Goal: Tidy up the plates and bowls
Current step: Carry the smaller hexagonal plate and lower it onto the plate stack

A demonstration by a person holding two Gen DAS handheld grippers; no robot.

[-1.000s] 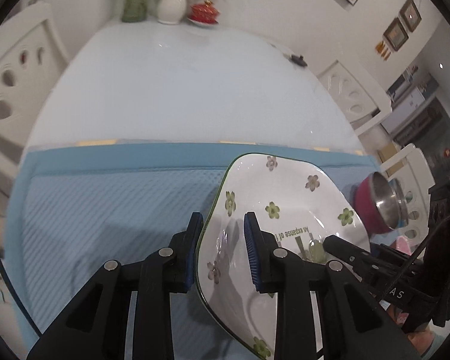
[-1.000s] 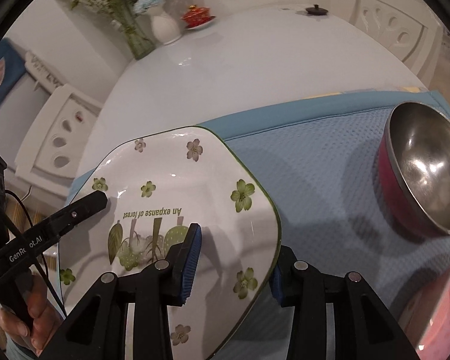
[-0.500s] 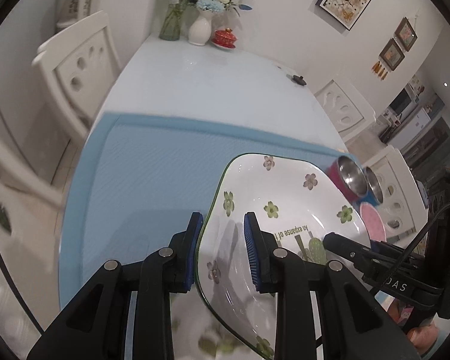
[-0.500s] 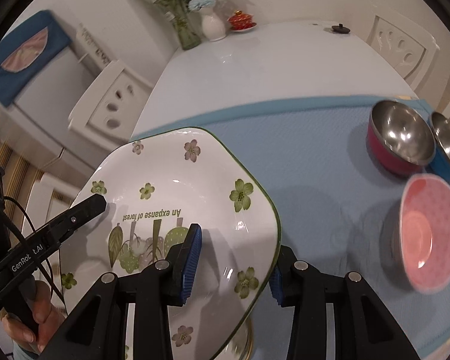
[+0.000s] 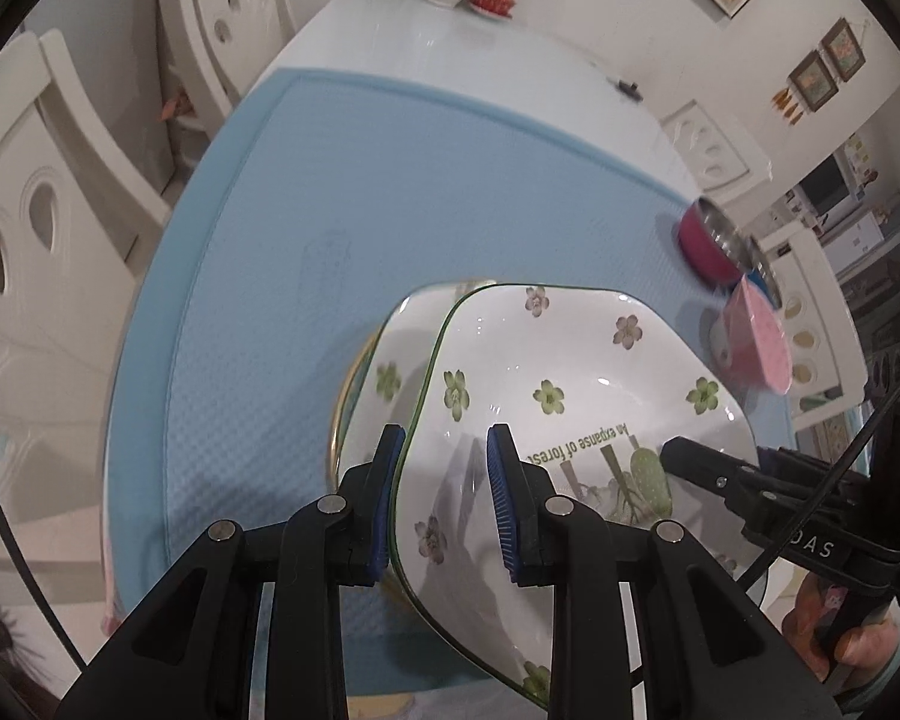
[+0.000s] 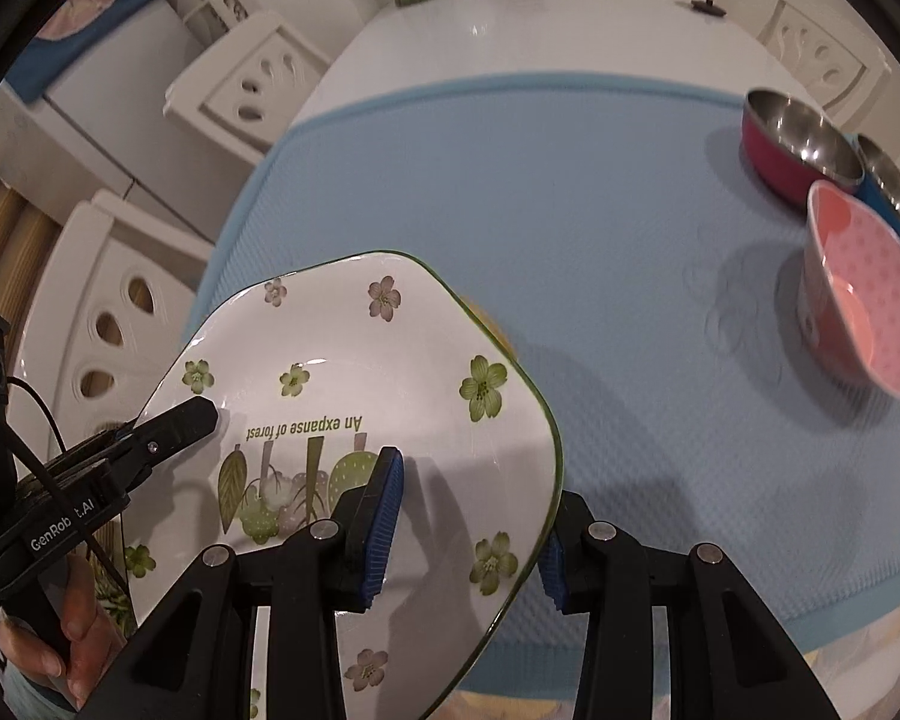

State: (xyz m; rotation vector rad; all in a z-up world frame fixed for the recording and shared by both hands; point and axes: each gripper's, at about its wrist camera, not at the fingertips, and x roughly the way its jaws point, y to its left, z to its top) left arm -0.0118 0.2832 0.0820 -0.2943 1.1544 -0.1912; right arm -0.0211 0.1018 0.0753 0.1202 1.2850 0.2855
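Left wrist view: left gripper [image 5: 447, 501] pinches the left rim of the flowered plate [image 5: 576, 414], one blue pad under the edge, one on the upper face. Plate is held above the blue mat [image 5: 390, 180], directly over a second flowered plate [image 5: 384, 372] that lies on the mat; a gold-edged rim shows beneath that one. Right gripper [image 5: 675, 456] reaches in from the right onto the plate's printed area. At the mat's right edge: a red steel-lined bowl [image 5: 705, 243], a pink dotted bowl [image 5: 756, 336] just beside it; contents of both not visible from here.

Right wrist view: right gripper [image 6: 471, 525] clamps the plate's right rim, pads above and below. Left gripper's finger tip rests on the far side of the plate. Plate surface carries nothing. Red bowl [image 6: 795, 147], a blue steel-lined bowl [image 6: 891, 195] and the pink bowl [image 6: 864, 312] sit close together on the mat, all three empty
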